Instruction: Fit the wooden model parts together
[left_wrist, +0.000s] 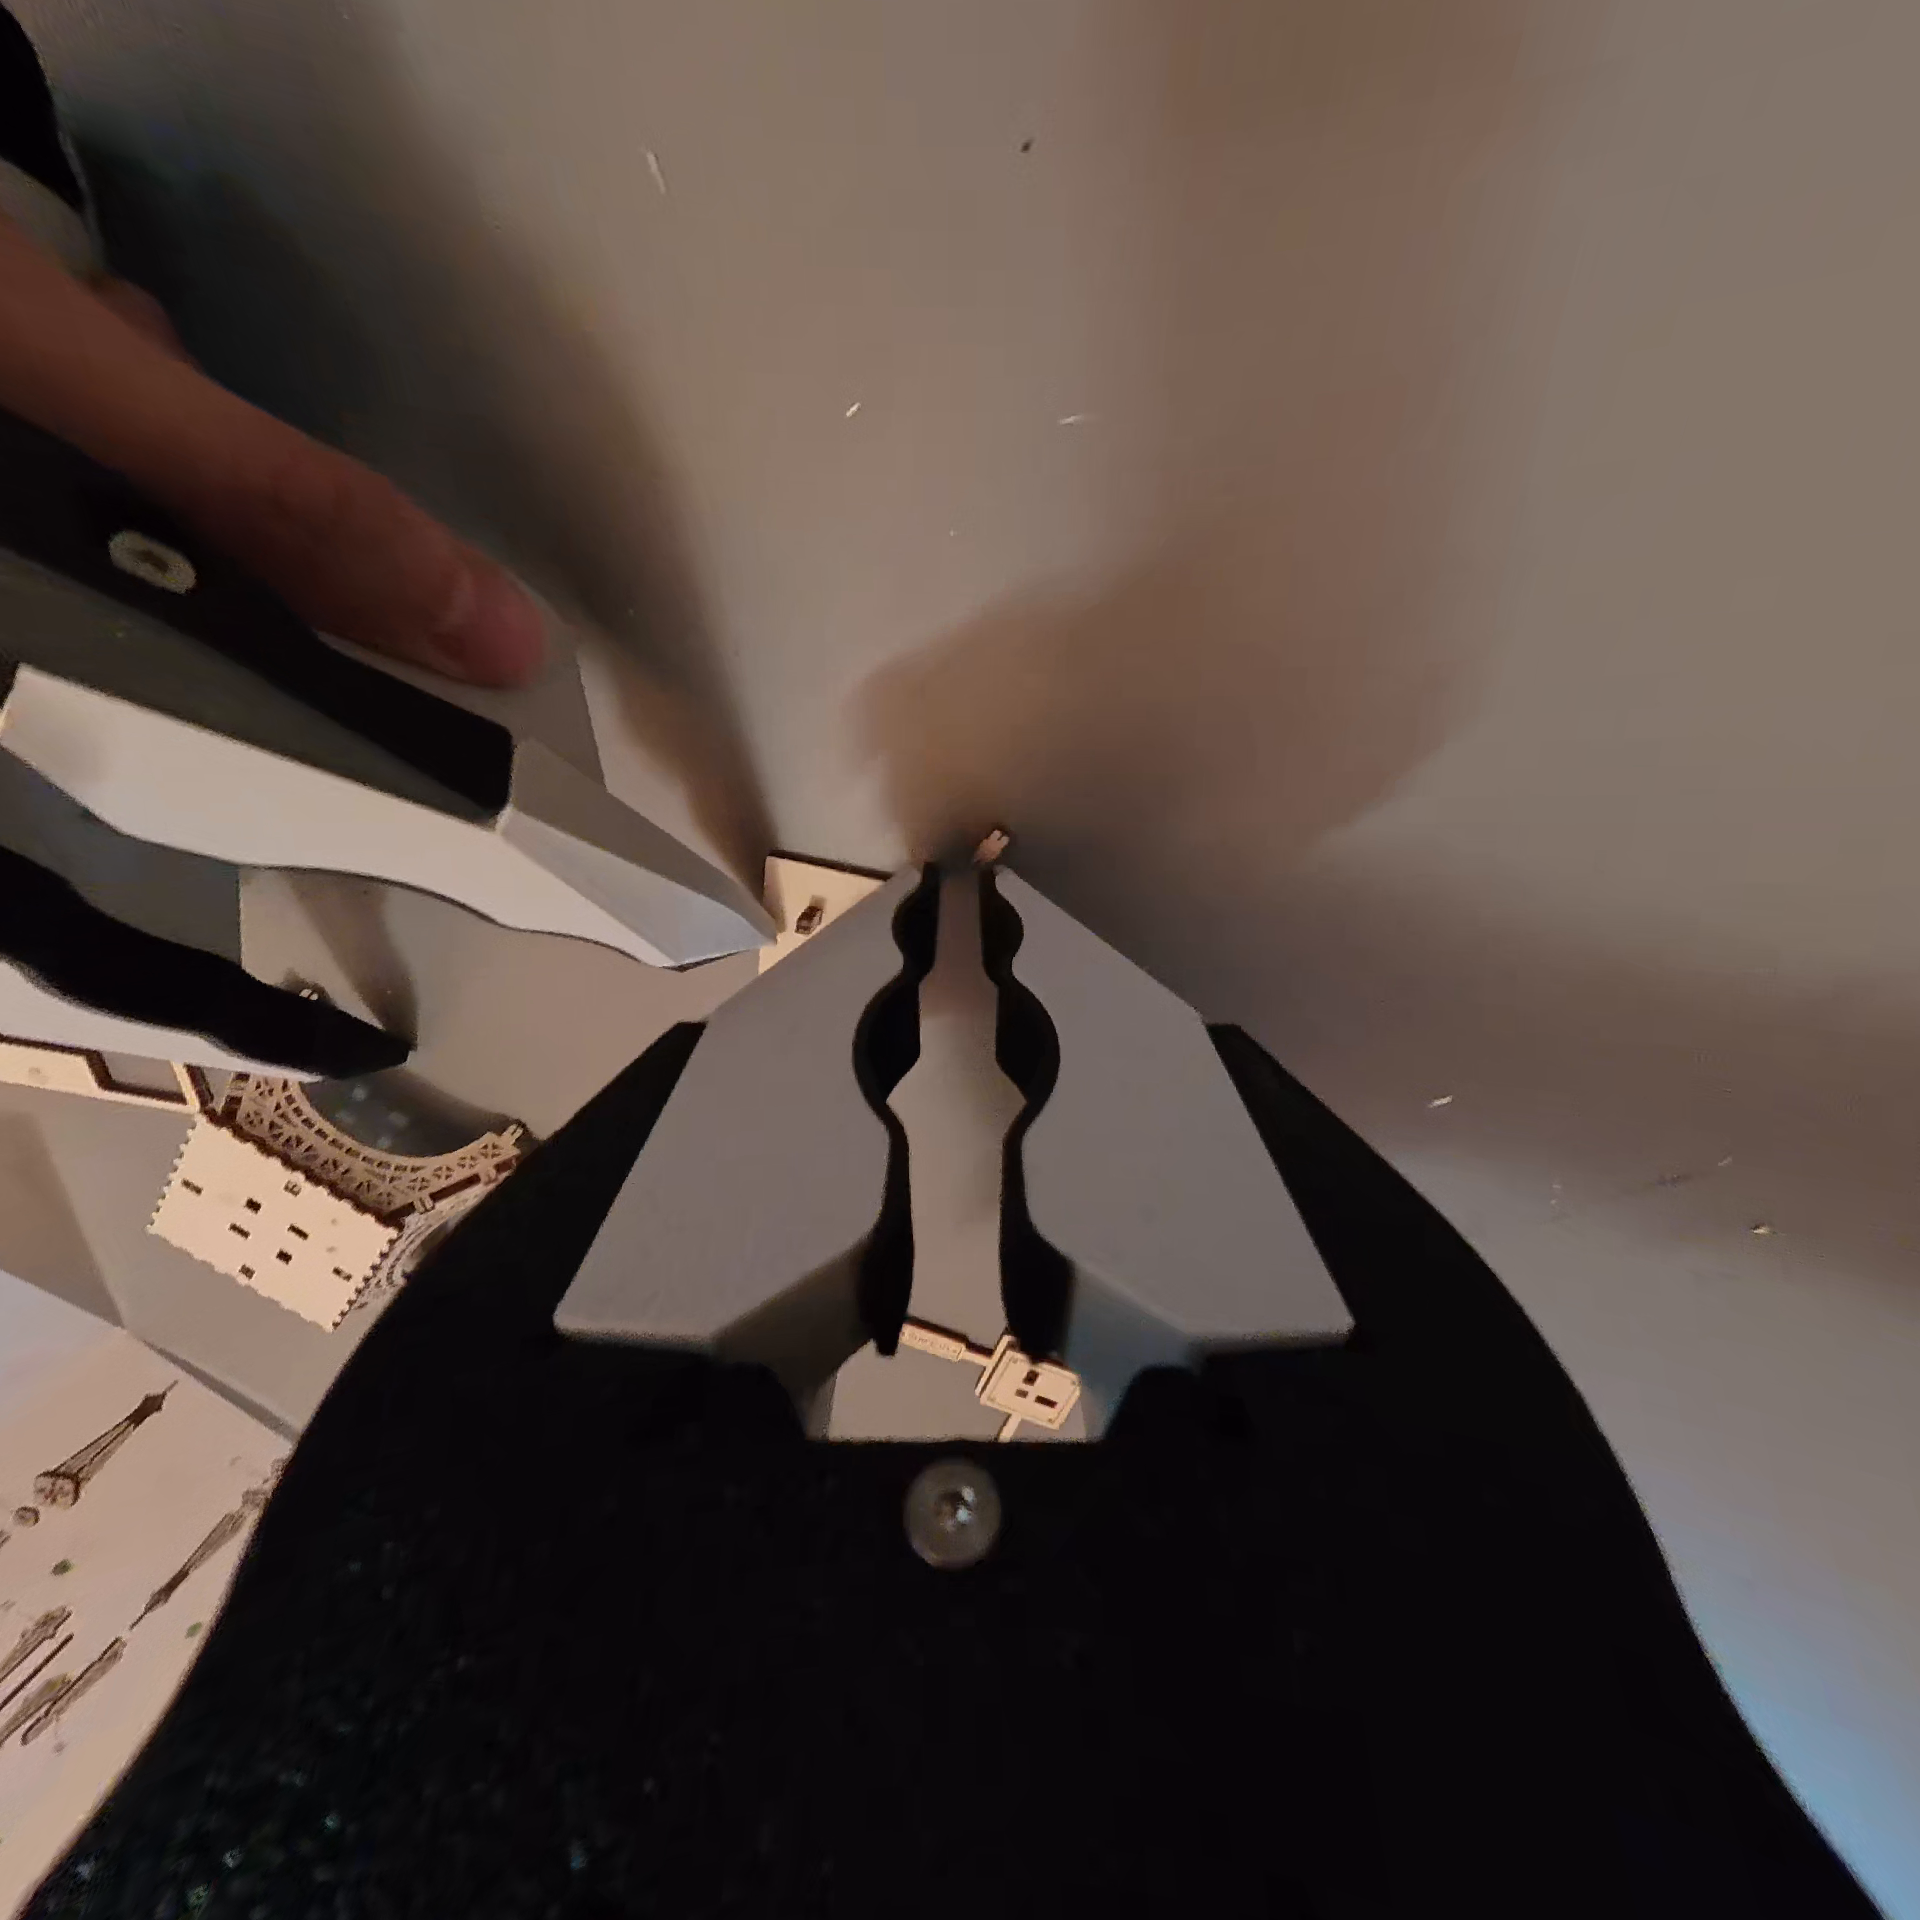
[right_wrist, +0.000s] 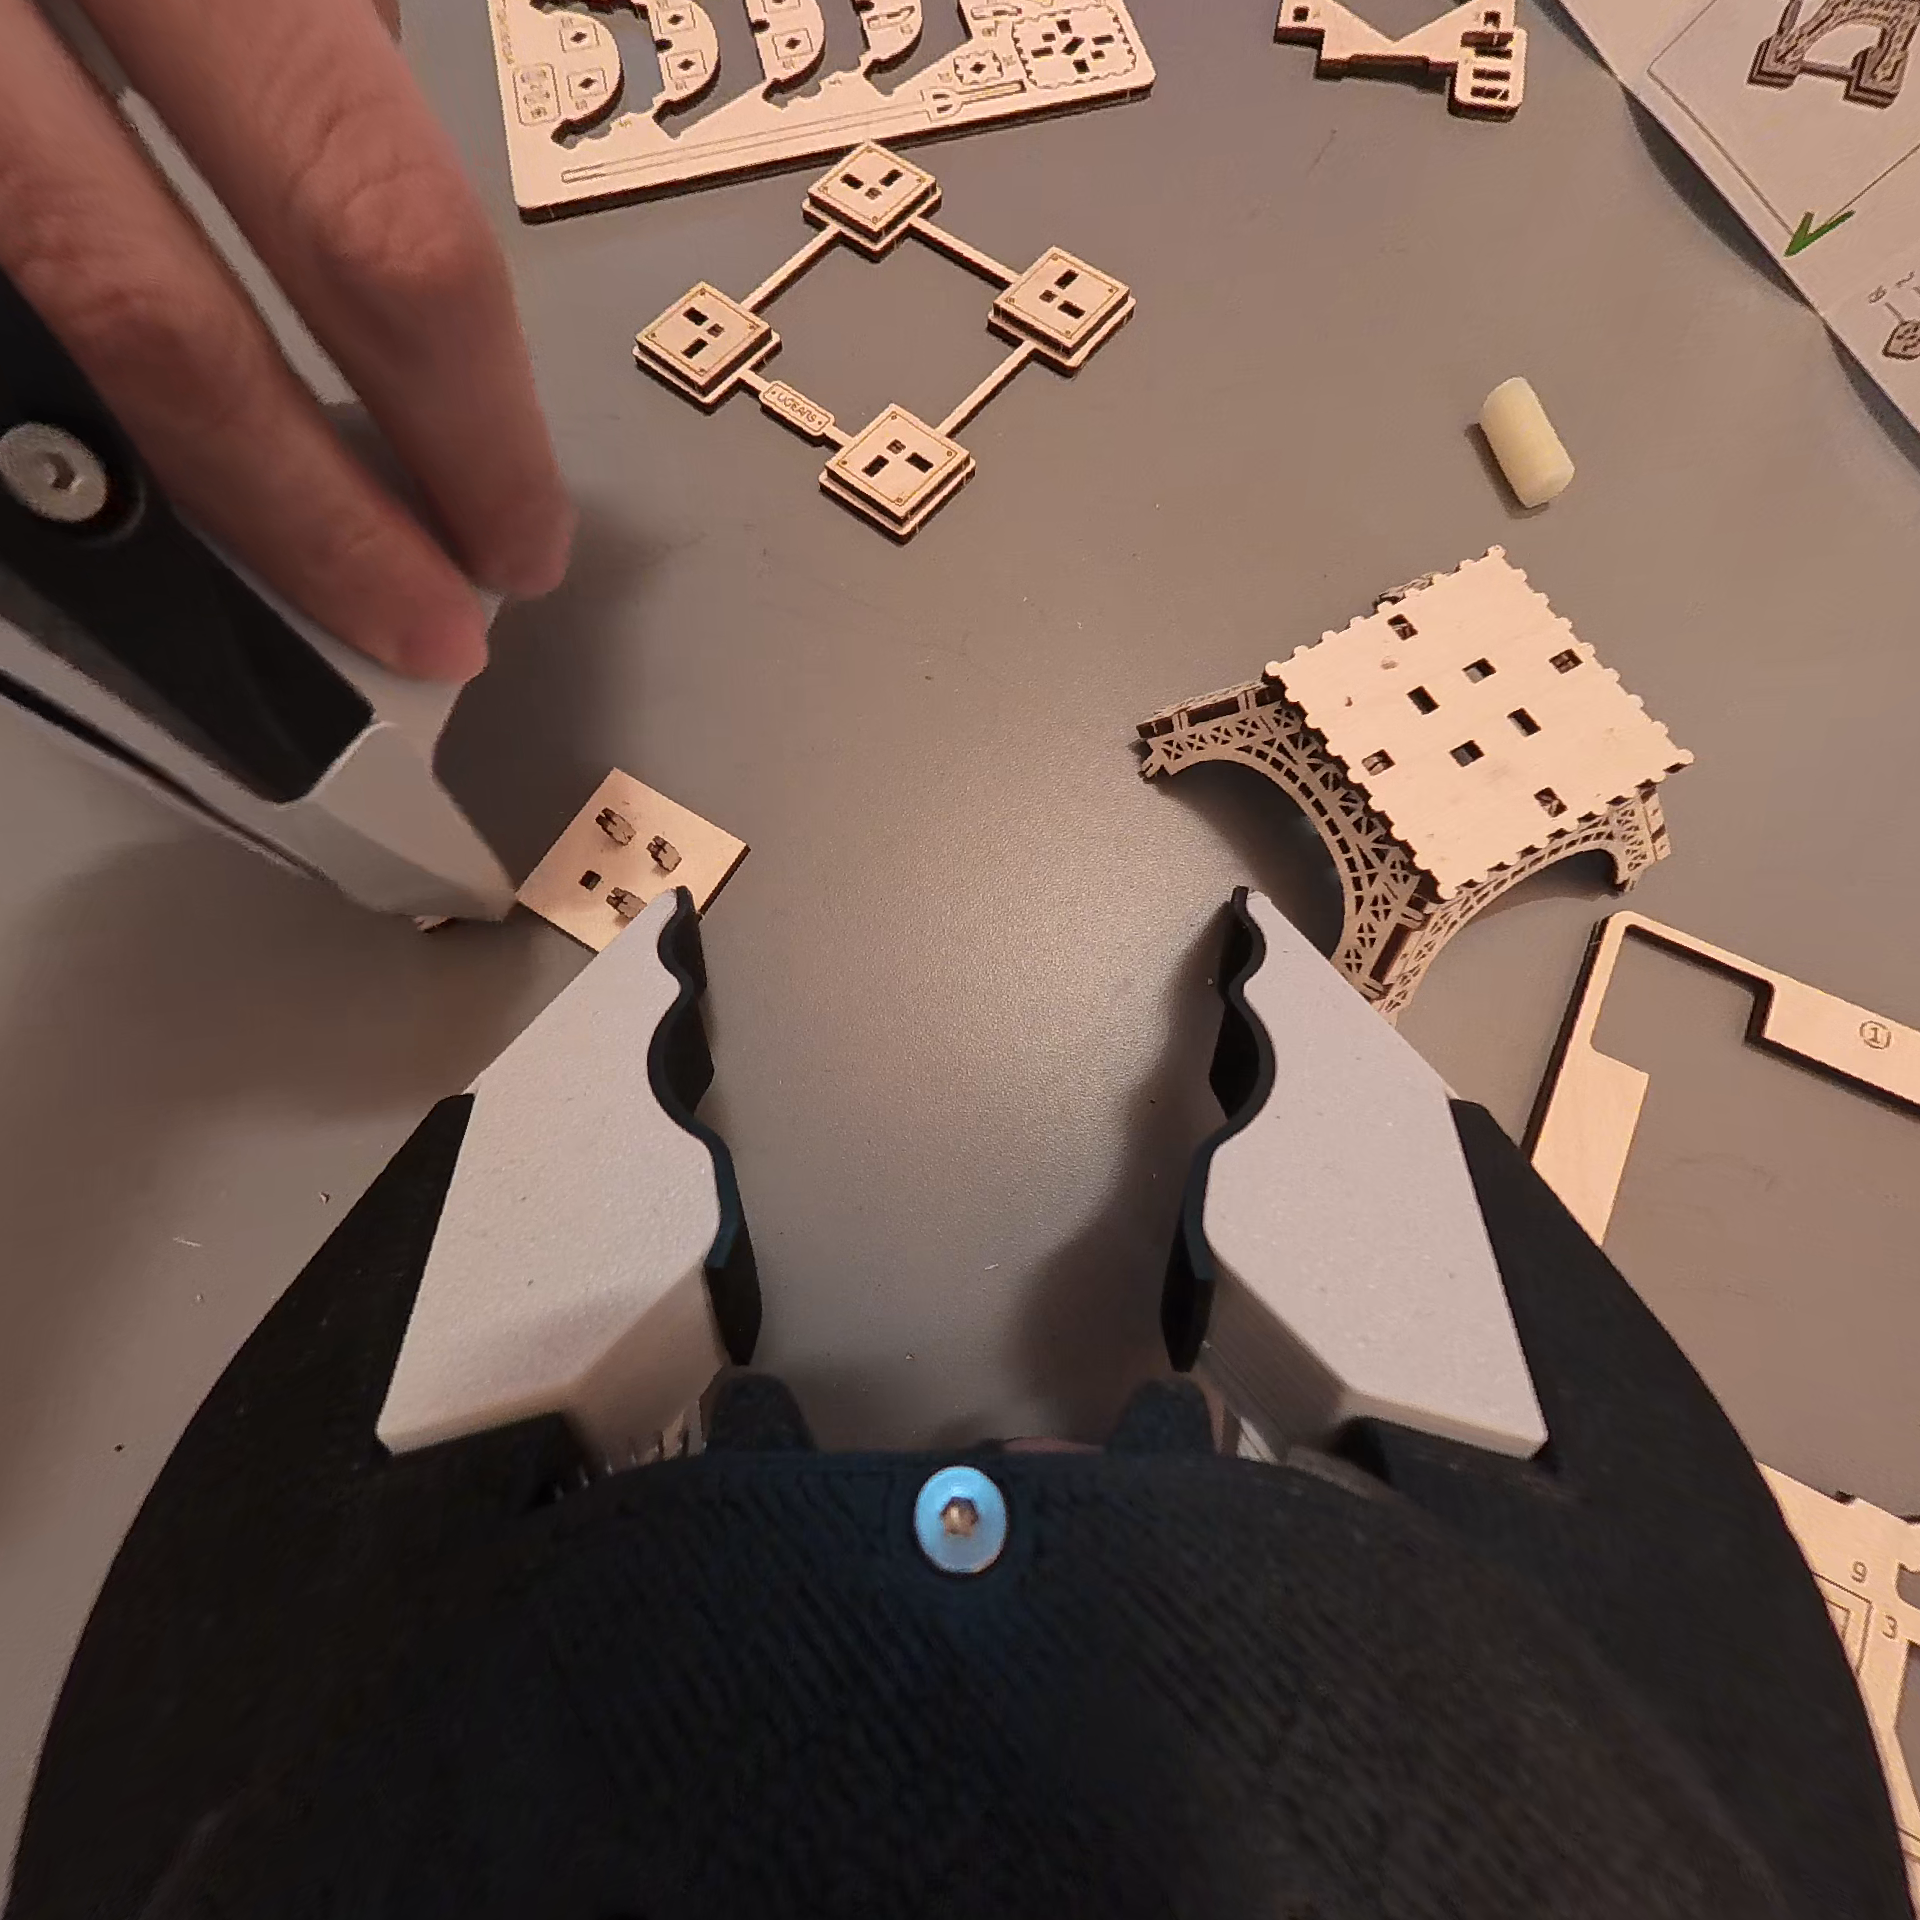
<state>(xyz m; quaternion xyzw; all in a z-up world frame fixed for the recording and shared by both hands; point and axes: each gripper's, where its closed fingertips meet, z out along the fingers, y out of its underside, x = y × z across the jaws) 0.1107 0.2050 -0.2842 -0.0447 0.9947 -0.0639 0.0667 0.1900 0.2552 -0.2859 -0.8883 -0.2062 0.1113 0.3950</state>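
A small square wooden plate (right_wrist: 634, 857) with slots and pegs lies flat on the grey table (right_wrist: 935, 675). My left gripper (left_wrist: 956, 868) is nearly closed, its tips down on the table just left of the plate (left_wrist: 805, 894), pinching a tiny wooden piece (left_wrist: 995, 840). In the right wrist view the left gripper (right_wrist: 473, 888) comes in from the left with a hand on it. My right gripper (right_wrist: 958, 909) is open and empty, its left fingertip at the plate's near edge. The wooden tower base (right_wrist: 1455, 758) stands to its right.
A square wooden frame with four corner pads (right_wrist: 883, 343) lies beyond. Punched part sheets (right_wrist: 821, 94) sit at the top, an empty sheet (right_wrist: 1714, 1091) at the right. A white cylinder (right_wrist: 1525, 442) and instruction pages (right_wrist: 1818, 156) lie at the upper right. The white cylinder (right_wrist: 1525, 442) lies some 11 cm from my right tips, 20 cm from my left tips.
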